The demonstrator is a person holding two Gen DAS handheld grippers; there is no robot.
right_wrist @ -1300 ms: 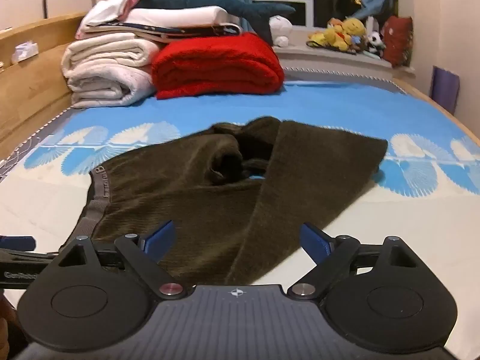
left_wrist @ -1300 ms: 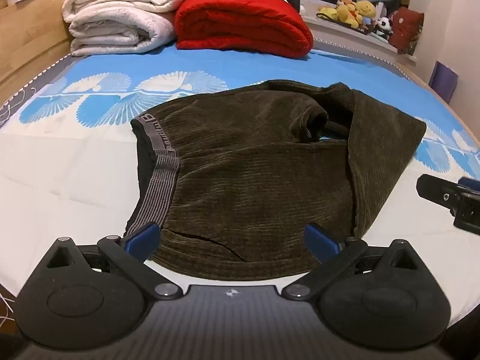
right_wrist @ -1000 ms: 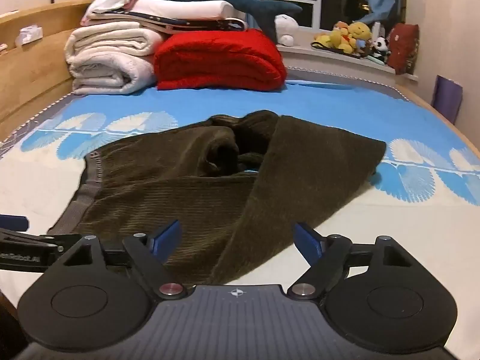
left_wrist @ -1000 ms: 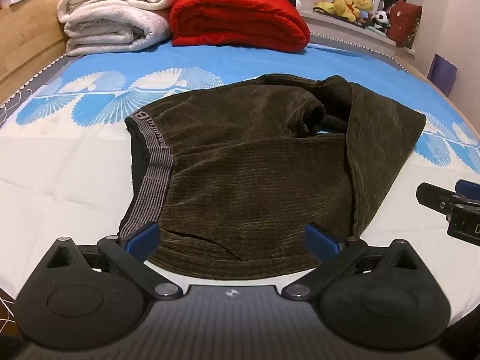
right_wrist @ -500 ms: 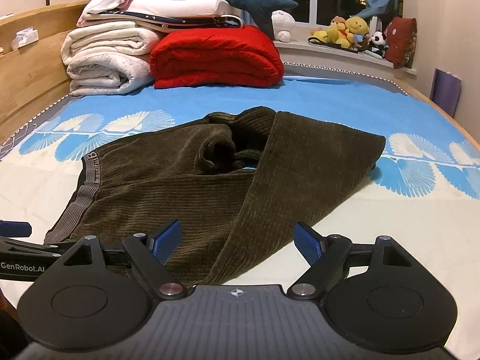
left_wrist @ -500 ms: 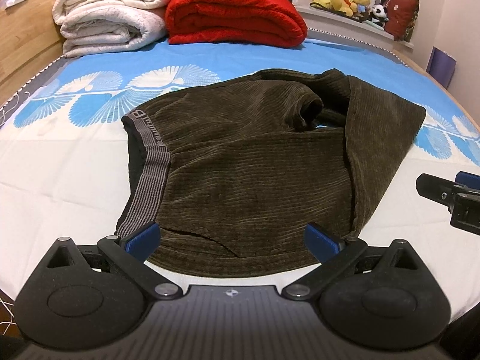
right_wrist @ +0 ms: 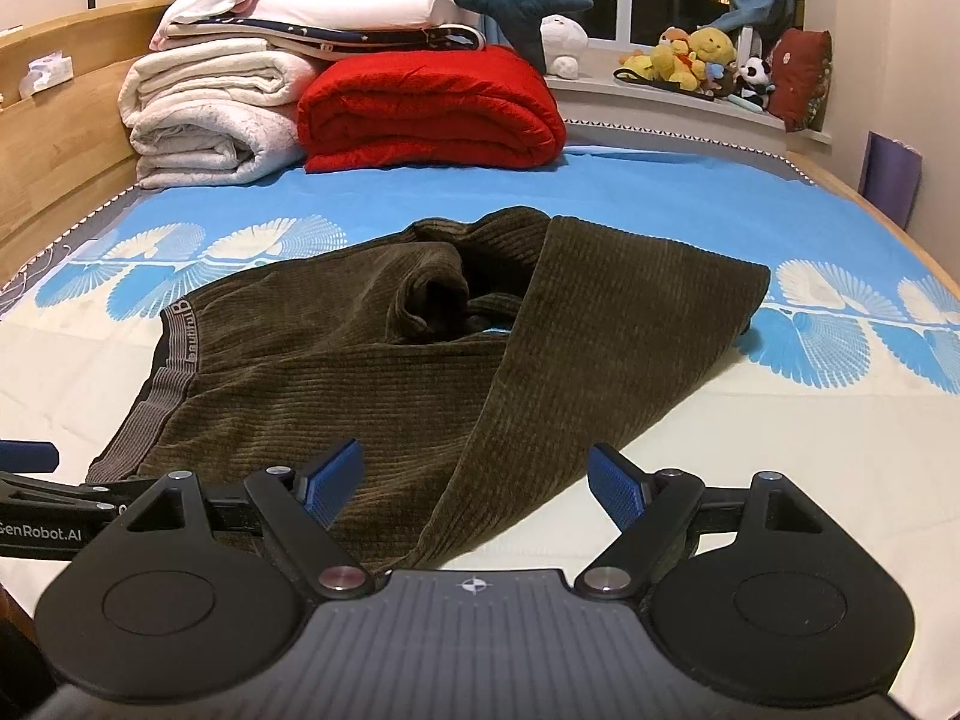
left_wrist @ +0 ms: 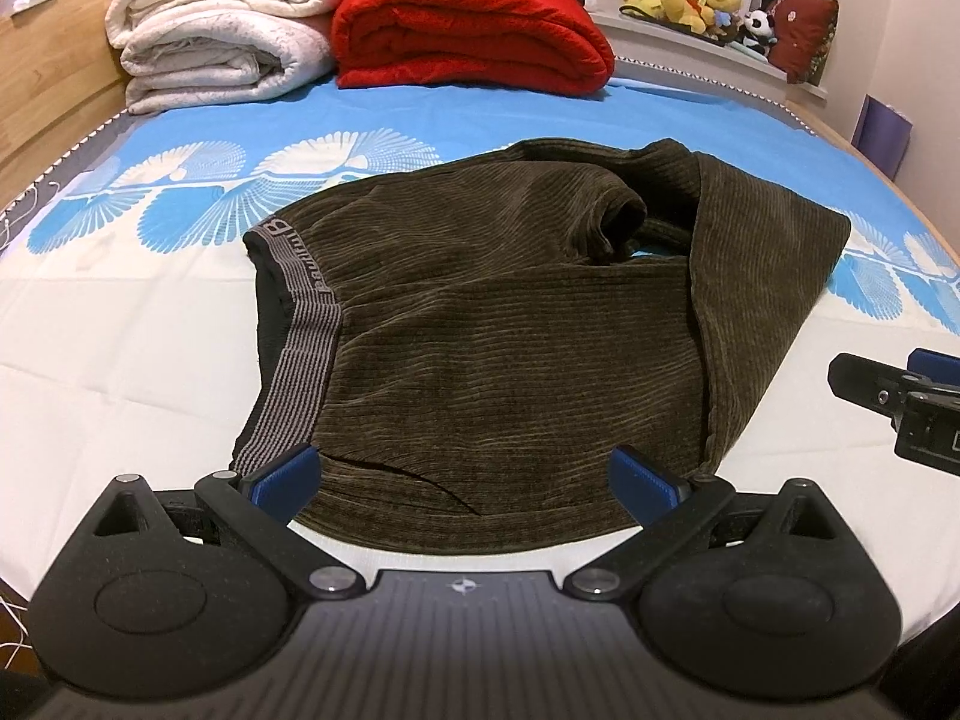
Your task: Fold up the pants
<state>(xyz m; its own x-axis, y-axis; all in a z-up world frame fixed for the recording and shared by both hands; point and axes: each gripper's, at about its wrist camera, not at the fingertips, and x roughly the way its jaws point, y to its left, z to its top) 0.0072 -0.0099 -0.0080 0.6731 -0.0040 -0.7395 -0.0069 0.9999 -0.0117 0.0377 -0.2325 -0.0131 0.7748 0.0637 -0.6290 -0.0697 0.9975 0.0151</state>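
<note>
Corduroy pants (left_wrist: 510, 324) lie before the left tool (left_wrist: 462, 477) and right tool (right_wrist: 477, 483), both level, wide open, holding nothing

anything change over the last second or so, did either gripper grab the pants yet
No grab yet. The left gripper and right gripper only drifted slightly near the front edge of the pants, fingers wide open and empty throughout. The pants lie in the same half-folded heap on the bed, with the red blanket and white blankets unmoved behind.
</note>
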